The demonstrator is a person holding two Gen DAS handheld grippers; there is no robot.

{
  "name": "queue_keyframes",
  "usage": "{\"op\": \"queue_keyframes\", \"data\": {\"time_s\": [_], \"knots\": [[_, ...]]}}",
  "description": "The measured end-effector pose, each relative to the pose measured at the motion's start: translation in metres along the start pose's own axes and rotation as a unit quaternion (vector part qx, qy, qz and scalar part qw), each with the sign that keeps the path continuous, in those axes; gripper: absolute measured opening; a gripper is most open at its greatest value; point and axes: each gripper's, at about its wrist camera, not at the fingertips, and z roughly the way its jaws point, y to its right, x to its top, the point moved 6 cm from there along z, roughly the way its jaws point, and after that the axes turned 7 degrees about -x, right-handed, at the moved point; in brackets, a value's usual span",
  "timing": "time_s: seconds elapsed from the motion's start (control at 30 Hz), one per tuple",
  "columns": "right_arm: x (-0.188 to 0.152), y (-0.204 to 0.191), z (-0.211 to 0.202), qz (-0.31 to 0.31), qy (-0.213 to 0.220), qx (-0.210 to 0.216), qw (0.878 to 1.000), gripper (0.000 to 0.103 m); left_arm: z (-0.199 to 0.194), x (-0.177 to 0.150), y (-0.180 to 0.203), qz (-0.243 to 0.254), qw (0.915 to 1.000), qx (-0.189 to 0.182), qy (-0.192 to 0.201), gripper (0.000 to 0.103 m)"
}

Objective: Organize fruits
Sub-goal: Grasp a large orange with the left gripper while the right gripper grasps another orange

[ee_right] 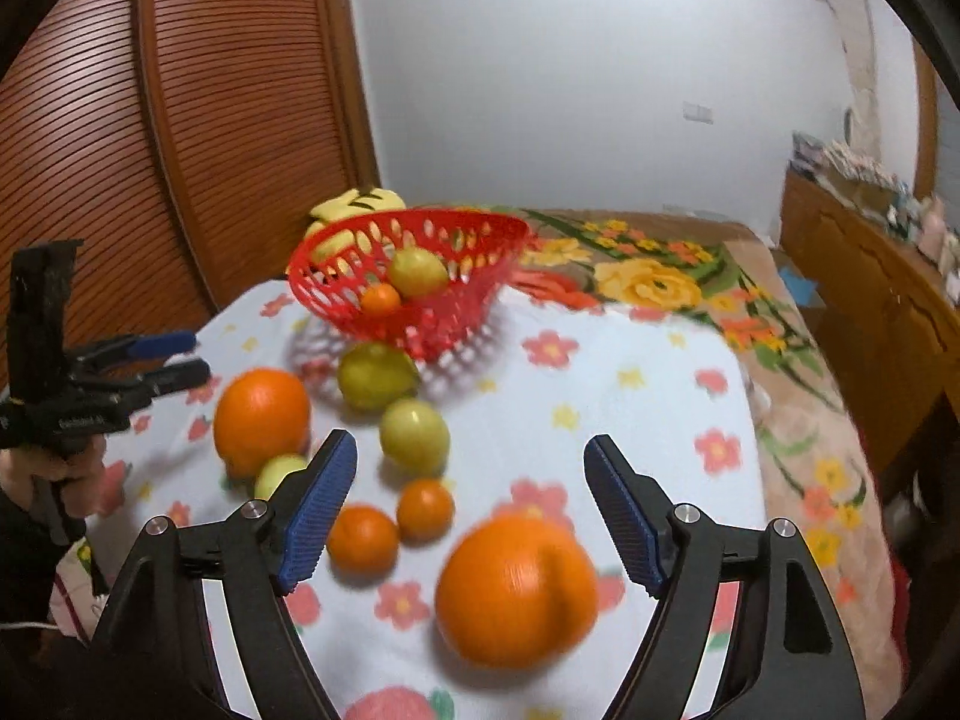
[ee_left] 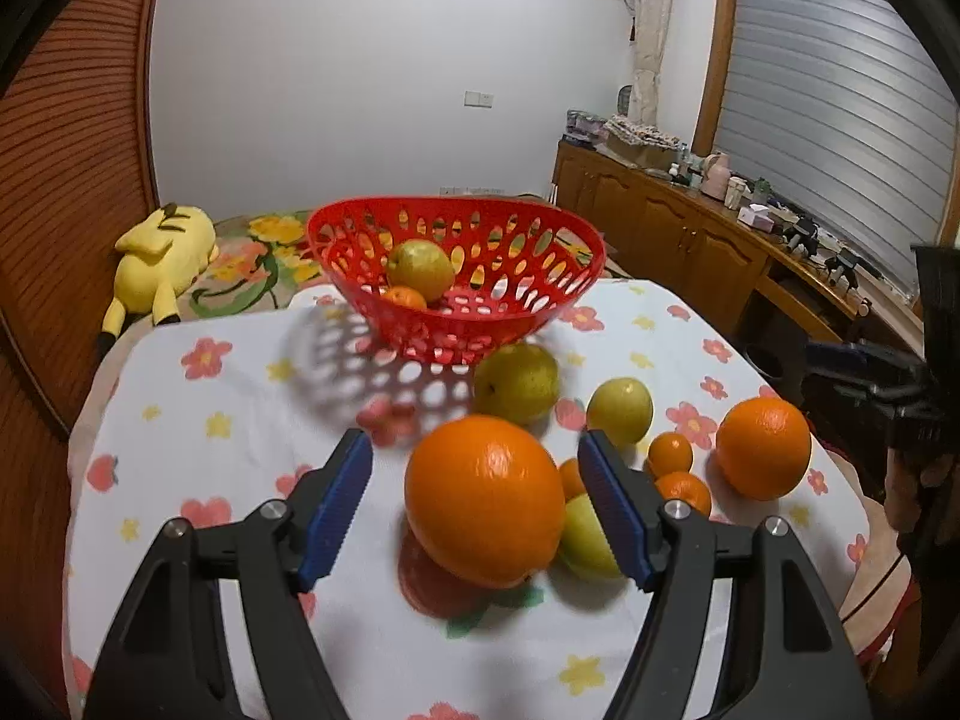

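**On the table: most fruit not yet in the basket**

In the red basket (ee_left: 456,276) lie one pear (ee_left: 420,269) and one small orange (ee_left: 403,297). On the flowered tablecloth (ee_left: 228,420) eight pieces remain outside it. My left claw (ee_left: 474,510) is spread around a big orange (ee_left: 485,501), not touching. My right claw (ee_right: 471,516) gapes above another big orange (ee_right: 517,591). I judge the job barely begun.

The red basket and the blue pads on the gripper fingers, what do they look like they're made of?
The red basket looks like moulded plastic: a glossy, thin, uniformly coloured wall pierced by regular oval holes. The blue pads on the left gripper look like ribbed rubber or soft plastic, matte with fine ridges; which one I can't tell. They're mounted on black fingers, probably hard plastic.
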Motion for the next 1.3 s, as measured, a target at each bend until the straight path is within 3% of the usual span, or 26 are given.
{"op": "queue_keyframes", "data": {"time_s": [0.4,0.83,1.07,1.3], "knots": [[-0.039,0.018,0.009,0.014,-0.016,-0.033,0.999,0.086,0.019,-0.02,0.002,-0.011,0.9996,0.002,-0.024,0.072],[-0.051,0.022,0.03,0.02,-0.037,-0.033,0.999,0.09,0.033,-0.029,-0.001,-0.024,0.999,0.001,-0.037,0.072],[-0.065,0.013,0.05,0.019,-0.064,-0.031,0.997,0.09,0.037,-0.031,-0.002,-0.026,0.9988,-0.003,-0.042,0.072],[-0.066,0.016,0.05,0.03,-0.054,-0.037,0.997,0.085,0.041,-0.03,-0.001,-0.027,0.9987,-0.005,-0.044,0.073]]}}
